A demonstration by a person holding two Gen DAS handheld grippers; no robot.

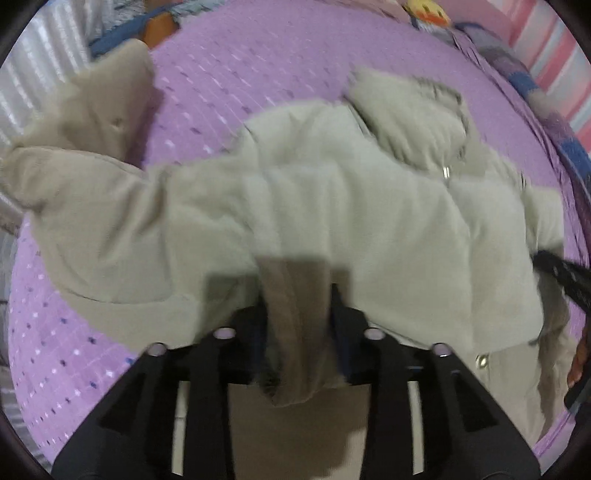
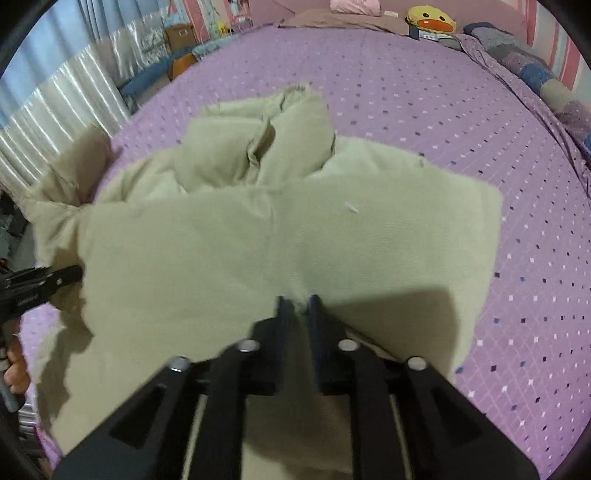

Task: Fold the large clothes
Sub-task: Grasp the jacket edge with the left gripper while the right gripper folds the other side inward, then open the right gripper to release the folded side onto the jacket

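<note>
A large beige padded jacket (image 1: 332,206) lies crumpled on the purple bedspread (image 1: 258,66). My left gripper (image 1: 297,295) is shut on a bunched fold of the jacket's near edge, which hangs between the fingers. My right gripper (image 2: 299,306) is shut on the jacket (image 2: 258,236) at its near hem and holds a flat panel lifted off the purple bedspread (image 2: 443,110). The right gripper shows at the right edge of the left wrist view (image 1: 565,273). The left gripper shows at the left edge of the right wrist view (image 2: 40,284). A sleeve (image 1: 107,103) sticks up at the left.
A yellow duck plush (image 2: 430,20) and pillows sit at the bed's far end. A patchwork blanket (image 2: 546,74) runs along the bed's right side by a striped wall. Curtains (image 2: 55,103) and boxes stand beyond the bed's left edge.
</note>
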